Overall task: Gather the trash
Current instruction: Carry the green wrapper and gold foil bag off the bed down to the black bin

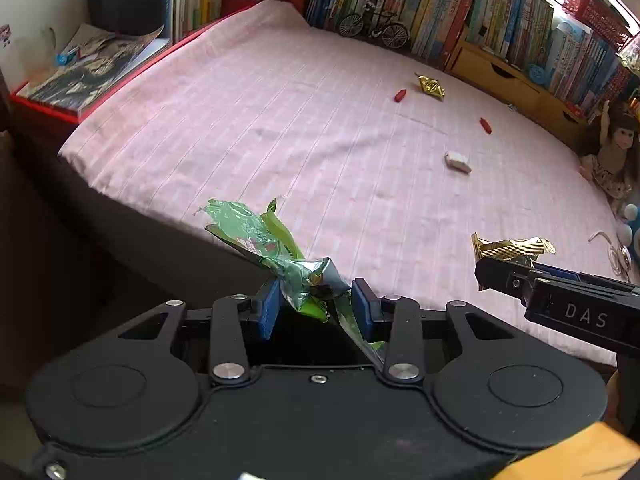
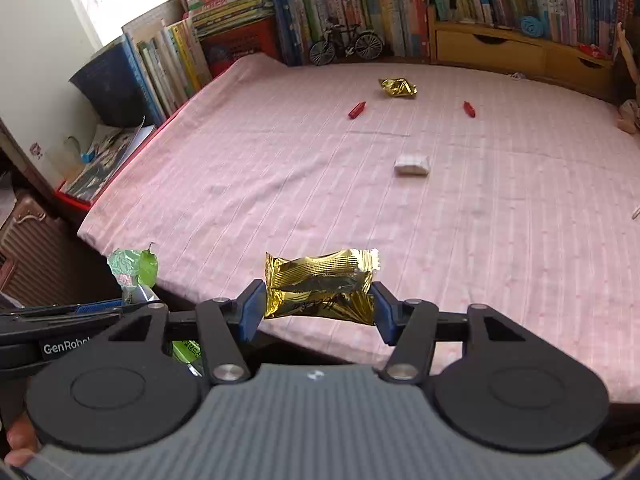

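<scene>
My left gripper is shut on a crumpled green wrapper, held over the near edge of the pink bed. My right gripper is shut on a gold snack packet, also at the near edge. Each gripper shows in the other view: the right gripper with its gold snack packet, the left gripper's fingers with the green wrapper. Farther on the sheet lie a gold wrapper, two red wrappers and a white packet.
Bookshelves line the far side, with a model bicycle and wooden drawers. Magazines on a red box lie left of the bed. A doll sits at the right edge. A dark bin stands at the left.
</scene>
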### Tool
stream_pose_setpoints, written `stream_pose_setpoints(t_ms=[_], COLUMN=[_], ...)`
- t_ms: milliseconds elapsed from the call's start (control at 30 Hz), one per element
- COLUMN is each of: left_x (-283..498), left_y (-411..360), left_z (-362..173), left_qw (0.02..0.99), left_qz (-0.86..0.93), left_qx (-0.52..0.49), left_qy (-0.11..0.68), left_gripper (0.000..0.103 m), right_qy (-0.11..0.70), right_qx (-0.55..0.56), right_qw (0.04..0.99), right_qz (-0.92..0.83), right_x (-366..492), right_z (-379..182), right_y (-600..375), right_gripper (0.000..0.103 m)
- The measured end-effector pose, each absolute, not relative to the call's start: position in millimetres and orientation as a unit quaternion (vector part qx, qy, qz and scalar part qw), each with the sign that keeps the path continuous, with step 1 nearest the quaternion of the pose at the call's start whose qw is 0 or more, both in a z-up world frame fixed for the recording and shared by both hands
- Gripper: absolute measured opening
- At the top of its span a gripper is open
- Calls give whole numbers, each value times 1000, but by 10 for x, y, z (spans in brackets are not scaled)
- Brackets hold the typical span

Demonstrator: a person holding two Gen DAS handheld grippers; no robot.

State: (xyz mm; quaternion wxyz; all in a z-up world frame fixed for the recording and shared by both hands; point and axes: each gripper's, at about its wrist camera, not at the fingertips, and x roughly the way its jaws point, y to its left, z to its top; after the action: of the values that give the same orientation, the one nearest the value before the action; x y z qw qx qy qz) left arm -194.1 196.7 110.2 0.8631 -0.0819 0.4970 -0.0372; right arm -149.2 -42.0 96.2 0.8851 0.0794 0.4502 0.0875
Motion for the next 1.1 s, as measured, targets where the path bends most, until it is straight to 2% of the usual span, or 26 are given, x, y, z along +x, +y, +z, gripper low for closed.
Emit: stream_pose_setpoints(t_ms=[367,467,1000,1100], left_x=[-2529,-2625,-2449,-2407], left_y=[2305,2426,2518,2483], left_z=[506,232,-669,-822], left_qw=[854,836,801,805], left_qz=[-30,-23,-98,-108], left_qx=[-63,-94,-64,-56], left_qy=[515,539,587,581], left_gripper=[37,37,38,44], right_qy=[508,524,564,566], right_qx=[62,23,83,86], right_qw=[847,841,818,815], right_qz=[143,130,81,85], right_x=[-1795,-1812,-1638,-1586], right_z=[483,306,-243,-400], right_y=[25,189,644,659], right_gripper=[63,62,65,65])
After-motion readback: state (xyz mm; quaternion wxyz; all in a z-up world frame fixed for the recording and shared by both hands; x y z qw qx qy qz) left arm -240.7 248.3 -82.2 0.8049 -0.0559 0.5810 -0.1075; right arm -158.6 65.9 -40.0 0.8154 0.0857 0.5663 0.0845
